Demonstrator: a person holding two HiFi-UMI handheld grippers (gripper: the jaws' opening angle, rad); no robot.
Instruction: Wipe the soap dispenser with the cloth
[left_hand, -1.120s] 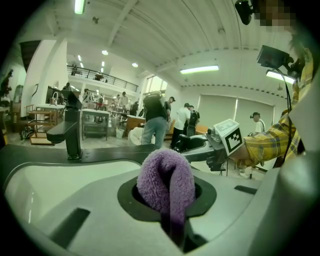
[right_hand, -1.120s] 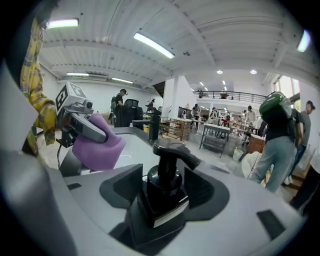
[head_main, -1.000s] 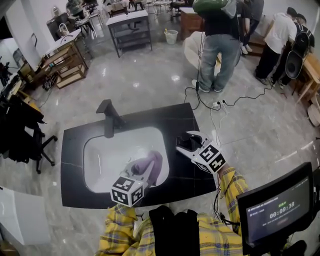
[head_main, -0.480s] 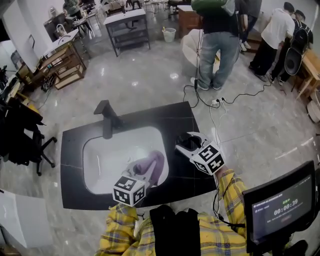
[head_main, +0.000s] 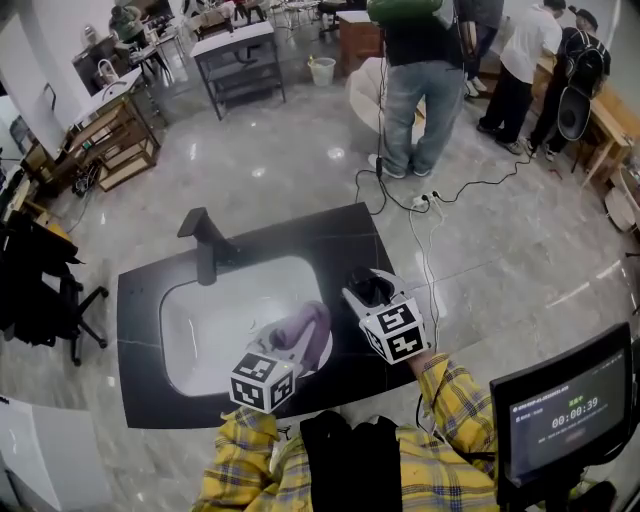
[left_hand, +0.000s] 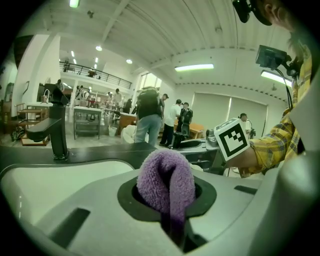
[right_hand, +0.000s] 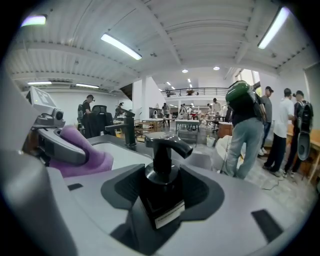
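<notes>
Entry, near to far.

Left gripper (head_main: 294, 344): clenched on the purple cloth (left_hand: 166, 176). A folded hump stood up out of the jaw notch and the rest hung over the white basin (head_main: 200, 335).

Right gripper (head_main: 371, 289): its jaws had just been closing, with the black soap dispenser (right_hand: 160, 196) between them. I read them as gripping the bottle low on its body, pump head up and spout pointing to the right. The bottle sat over the black counter (head_main: 345, 240), just right of the basin. I could not tell whether its base rested on the counter or was lifted.

Cloth and dispenser were near each other but apart, so no wiping contact yet.

Beyond them: faucet (head_main: 203, 245) at the back of the basin, then floor cables (head_main: 432, 206) and people standing well away.

Risks, as I judged them:
- The hold is low and the bottle looks smooth. A sideways push from the cloth could twist it or lever it out, and it could drop into the basin.
- A stroke over the top could depress the pump and spill soap.
- Only a fold of cloth is pinched, so dragging could pull it free.
- The two grippers work close together, and their jaws could knock.
</notes>
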